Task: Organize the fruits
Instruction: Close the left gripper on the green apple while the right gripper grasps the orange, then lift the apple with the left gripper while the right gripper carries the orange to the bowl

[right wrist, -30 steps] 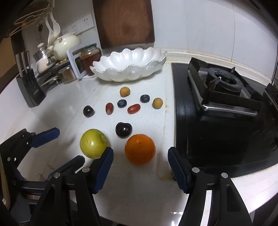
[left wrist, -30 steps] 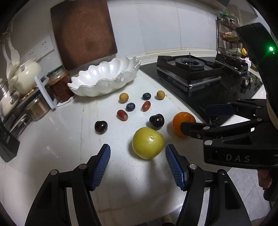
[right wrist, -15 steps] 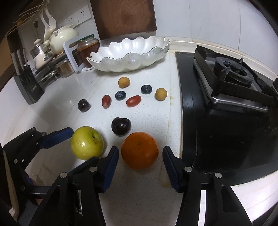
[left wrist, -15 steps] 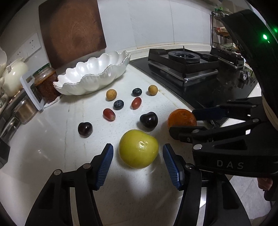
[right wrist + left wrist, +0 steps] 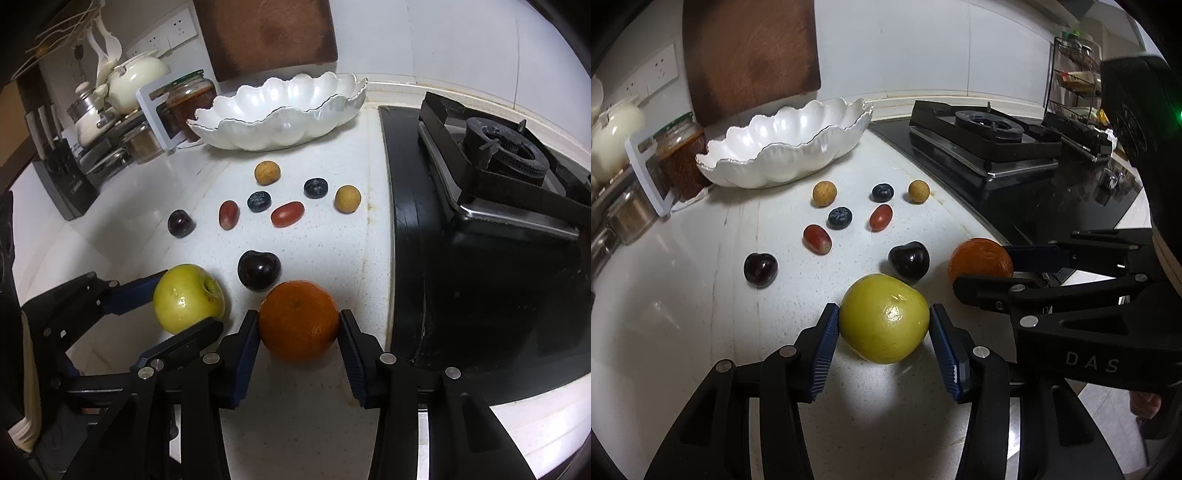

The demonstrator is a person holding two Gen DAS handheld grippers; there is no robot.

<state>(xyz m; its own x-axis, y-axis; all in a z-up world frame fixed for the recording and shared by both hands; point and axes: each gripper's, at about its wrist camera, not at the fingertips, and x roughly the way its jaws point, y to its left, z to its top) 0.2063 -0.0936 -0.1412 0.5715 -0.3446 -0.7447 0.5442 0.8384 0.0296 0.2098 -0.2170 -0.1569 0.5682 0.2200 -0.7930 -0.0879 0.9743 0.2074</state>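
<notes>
My left gripper (image 5: 884, 332) is shut on a green apple (image 5: 884, 317) that rests on the white counter. My right gripper (image 5: 298, 332) is shut on an orange (image 5: 298, 320) beside it; the orange also shows in the left wrist view (image 5: 979, 260), and the apple in the right wrist view (image 5: 187, 297). Small fruits lie beyond: a dark cherry (image 5: 258, 270), another cherry (image 5: 181, 223), two red grapes (image 5: 287, 213), two blueberries (image 5: 259, 201) and two tan longans (image 5: 267, 172). A white scalloped bowl (image 5: 280, 107) stands empty at the back.
A black gas stove (image 5: 491, 206) fills the right side, close to the orange. A jar (image 5: 190, 99), a teapot (image 5: 136, 79), tins and a knife block (image 5: 61, 173) line the back left. A wooden board (image 5: 266, 33) leans on the wall.
Both grippers moved forward and closed, the left onto the apple and the right onto the orange. The other fruits have not moved.
</notes>
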